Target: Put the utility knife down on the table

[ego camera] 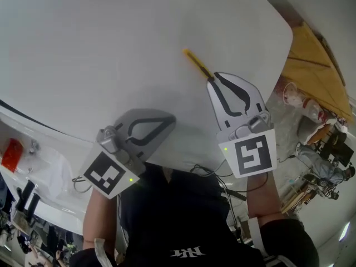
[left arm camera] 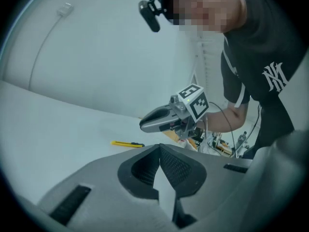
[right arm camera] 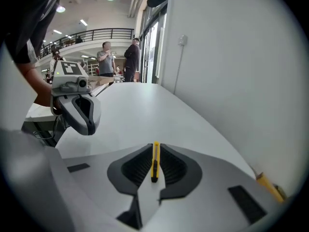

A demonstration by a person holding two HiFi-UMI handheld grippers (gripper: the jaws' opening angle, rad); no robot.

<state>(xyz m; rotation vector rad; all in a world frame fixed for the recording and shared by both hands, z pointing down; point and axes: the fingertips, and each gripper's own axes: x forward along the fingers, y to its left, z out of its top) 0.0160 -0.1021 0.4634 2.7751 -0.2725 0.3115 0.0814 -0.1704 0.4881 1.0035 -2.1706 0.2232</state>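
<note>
Jaws on the left hand-held gripper [ego camera: 168, 120] stand together with nothing between them. It hangs over the near edge of the bench [ego camera: 111, 49], at about 8 o'clock from the right hand-held gripper [ego camera: 214, 80], and plays no part.

The right unit's jaws are a narrow gap apart and clamp nothing. Its own view shows the utility knife [ego camera: 197, 64] through that gap. The left gripper view shows the tips raised clear of the knife, not touching it.

The knife lies flat on the bench just beyond those tips, running away toward 11 o'clock with its dark end nearest them. It sits well in from the far bench edge.

Assessment: the knife is down, so the task appears met. The item looks light, stiff and slim, with a smooth yellow casing likely to slip under a weak pinch. Any regrasp is best made across the flat sides at mid-body. Whether the blade is extended cannot be told.
</note>
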